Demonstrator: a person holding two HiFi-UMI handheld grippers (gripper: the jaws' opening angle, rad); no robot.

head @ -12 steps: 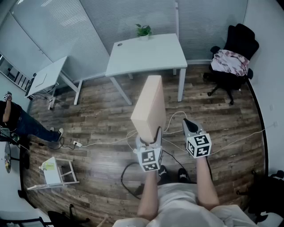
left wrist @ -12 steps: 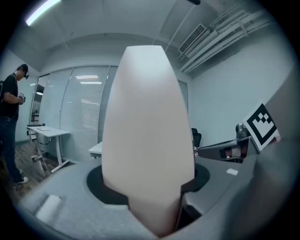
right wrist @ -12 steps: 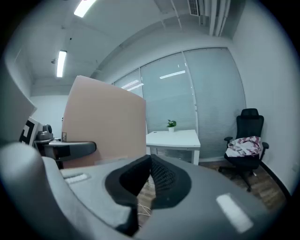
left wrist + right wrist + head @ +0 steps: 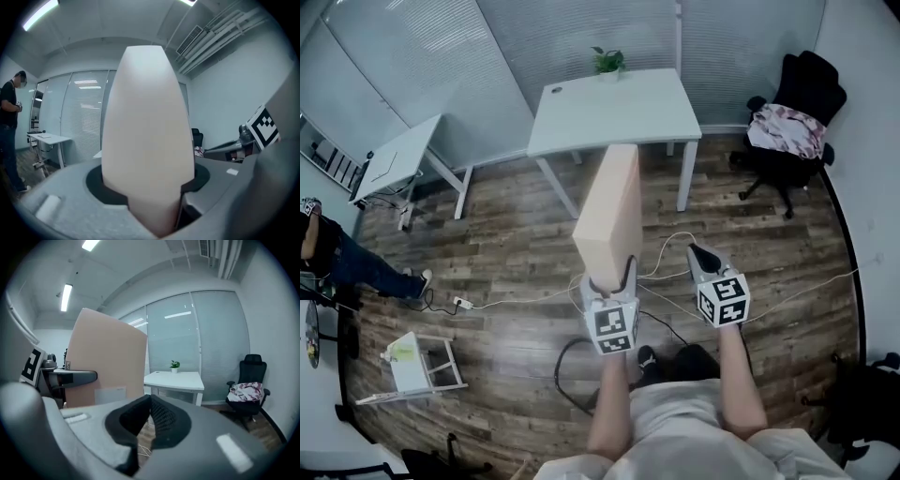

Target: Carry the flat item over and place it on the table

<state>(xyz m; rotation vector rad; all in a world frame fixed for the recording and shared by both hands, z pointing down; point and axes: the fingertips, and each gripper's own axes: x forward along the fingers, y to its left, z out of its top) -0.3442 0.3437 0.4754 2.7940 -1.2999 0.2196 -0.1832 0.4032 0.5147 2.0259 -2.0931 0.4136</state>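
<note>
The flat item is a tan cardboard box (image 4: 611, 216) held on edge, rising tall above the wood floor. My left gripper (image 4: 607, 281) is shut on its lower end, and the box (image 4: 147, 131) fills the middle of the left gripper view between the dark pads. My right gripper (image 4: 701, 255) hangs to the right of the box, apart from it, its pads (image 4: 159, 416) together with nothing between them. From the right gripper view the box's broad face (image 4: 105, 366) stands at the left. The white table (image 4: 609, 112) lies ahead; the box's top edge overlaps its front edge in the head view.
A small potted plant (image 4: 607, 62) sits at the table's far edge. A black office chair (image 4: 792, 122) with clothes on it stands at the right. A second white desk (image 4: 398, 159), a person (image 4: 337, 253) and a tipped white stool (image 4: 417, 366) are at the left. Cables (image 4: 675, 272) run across the floor.
Both grippers and the box have moved slightly forward toward the table; the box's top now overlaps the table's front edge. The grip is unchanged.
</note>
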